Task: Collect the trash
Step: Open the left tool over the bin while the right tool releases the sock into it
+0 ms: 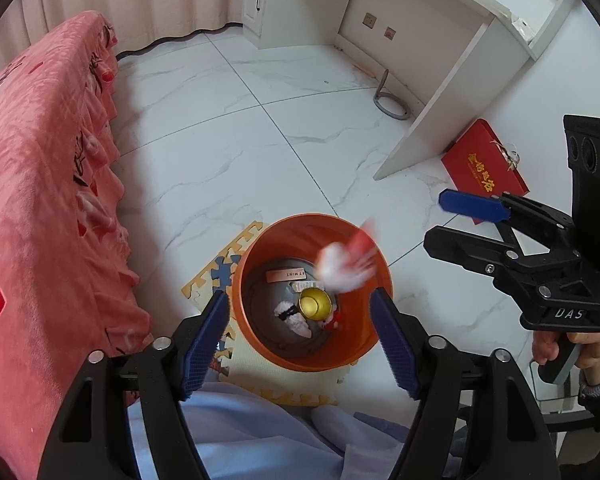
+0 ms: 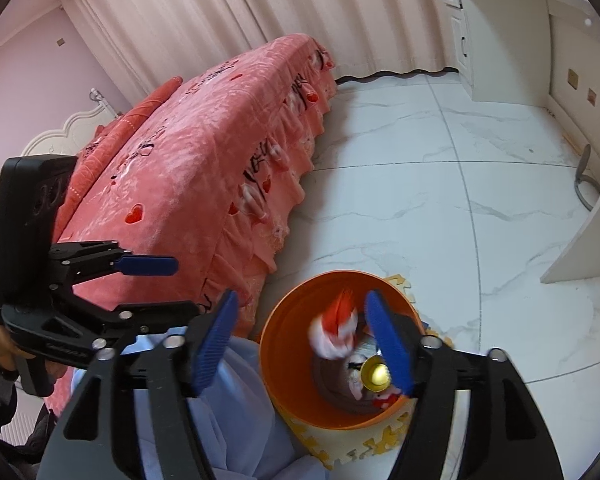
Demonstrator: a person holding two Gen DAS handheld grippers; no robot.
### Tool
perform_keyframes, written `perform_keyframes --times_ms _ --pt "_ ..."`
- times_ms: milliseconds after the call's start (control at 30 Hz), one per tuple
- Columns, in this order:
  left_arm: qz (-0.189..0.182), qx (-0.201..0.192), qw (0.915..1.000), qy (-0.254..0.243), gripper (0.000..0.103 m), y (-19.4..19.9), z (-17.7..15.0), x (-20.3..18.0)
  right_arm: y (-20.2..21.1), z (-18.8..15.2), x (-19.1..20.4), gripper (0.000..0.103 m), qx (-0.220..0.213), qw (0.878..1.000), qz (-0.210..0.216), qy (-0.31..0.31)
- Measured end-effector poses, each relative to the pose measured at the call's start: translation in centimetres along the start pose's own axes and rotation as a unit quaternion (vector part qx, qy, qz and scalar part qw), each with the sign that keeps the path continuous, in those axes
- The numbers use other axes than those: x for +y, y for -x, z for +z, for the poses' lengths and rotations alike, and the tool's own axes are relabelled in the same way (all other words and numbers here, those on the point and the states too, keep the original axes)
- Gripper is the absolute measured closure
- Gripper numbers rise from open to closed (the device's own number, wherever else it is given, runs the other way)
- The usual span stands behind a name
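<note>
An orange bin stands on the floor below both grippers; it also shows in the right wrist view. A blurred red and white wrapper is in the air over the bin's mouth, free of both grippers; it also shows in the right wrist view. Inside lie a gold cup, a pink paper strip and white scraps. My left gripper is open and empty above the bin. My right gripper is open and empty above the bin, and it shows from the side in the left wrist view.
A bed with a pink cover runs along the left. A yellow and blue foam mat lies under the bin. A red box leans by a white desk. Pale blue cloth lies in front.
</note>
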State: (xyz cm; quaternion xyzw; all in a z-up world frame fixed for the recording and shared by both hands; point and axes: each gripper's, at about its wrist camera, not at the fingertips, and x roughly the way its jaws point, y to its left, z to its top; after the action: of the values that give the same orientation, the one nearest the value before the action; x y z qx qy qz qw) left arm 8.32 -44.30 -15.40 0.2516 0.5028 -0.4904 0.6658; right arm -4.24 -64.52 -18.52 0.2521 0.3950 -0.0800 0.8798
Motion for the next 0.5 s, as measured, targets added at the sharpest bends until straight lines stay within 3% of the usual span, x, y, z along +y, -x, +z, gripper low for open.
perform_keyframes --times_ms 300,400,500 --pt "0.000 -0.014 0.9999 0.000 0.022 1.1 -0.5 -0.4 0.9 0.0 0.7 0.033 -0.005 1.000 0.012 -0.002" --pt "0.010 -0.022 0.9997 0.004 0.015 1.9 -1.1 -0.1 1.2 -0.1 1.2 0.031 -0.004 1.000 0.021 -0.006" --pt "0.017 -0.029 0.9994 0.010 0.015 2.8 -1.7 0.3 1.5 -0.3 2.2 0.028 -0.005 1.000 0.029 -0.002"
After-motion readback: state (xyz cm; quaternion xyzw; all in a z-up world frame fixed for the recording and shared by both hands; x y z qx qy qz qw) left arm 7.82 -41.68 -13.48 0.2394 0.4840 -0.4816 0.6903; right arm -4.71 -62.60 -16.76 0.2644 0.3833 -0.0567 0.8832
